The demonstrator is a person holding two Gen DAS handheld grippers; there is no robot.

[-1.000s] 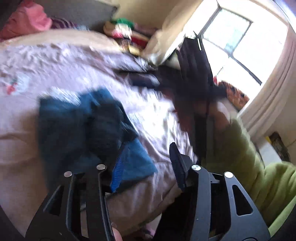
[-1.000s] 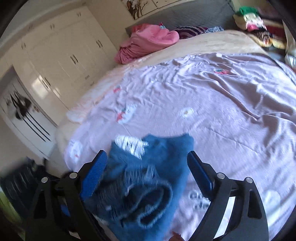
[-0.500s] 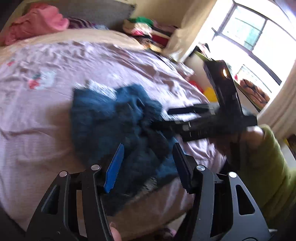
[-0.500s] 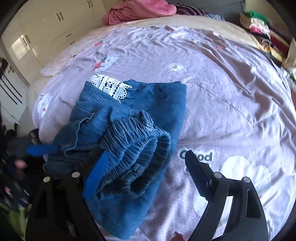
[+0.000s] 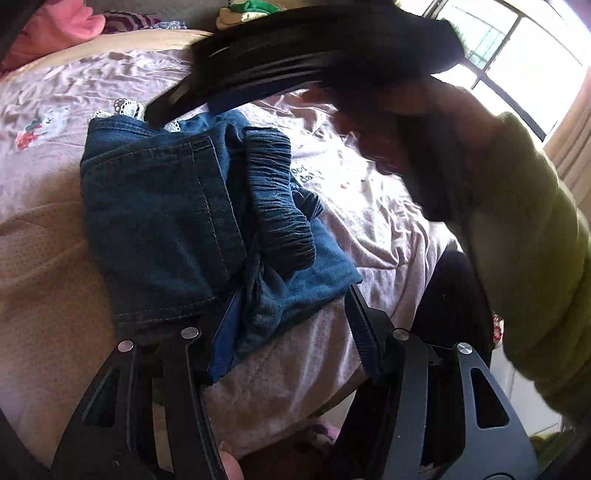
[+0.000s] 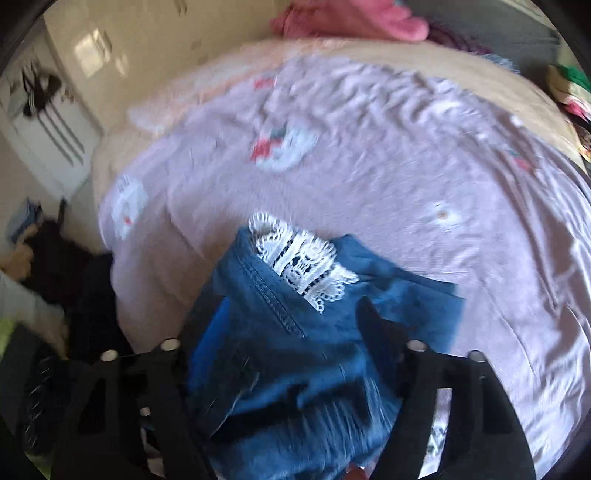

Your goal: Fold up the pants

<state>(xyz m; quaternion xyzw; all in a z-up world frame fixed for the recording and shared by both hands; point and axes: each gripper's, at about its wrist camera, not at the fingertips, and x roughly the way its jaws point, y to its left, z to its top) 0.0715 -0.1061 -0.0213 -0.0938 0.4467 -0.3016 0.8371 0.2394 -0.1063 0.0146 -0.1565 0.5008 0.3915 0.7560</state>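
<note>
where pants (image 5: pixel 192 206) lie, pink bundle (image 5: pixel 55 29) behind

Pants (image 5: pixel 159 206): we're looking at dark blue denim, bunched into a rough, half-folded bundle.
Waistband (image 5: pixel 277 206): we see gathered elastic, curled over on top of the pile.
Trim (image 6: pixel 299 266): we spot white lace peeking out at the far edge.
Place: we have them lying on the pinkish bed sheet (image 5: pixel 369 221), near its front edge.
</note>
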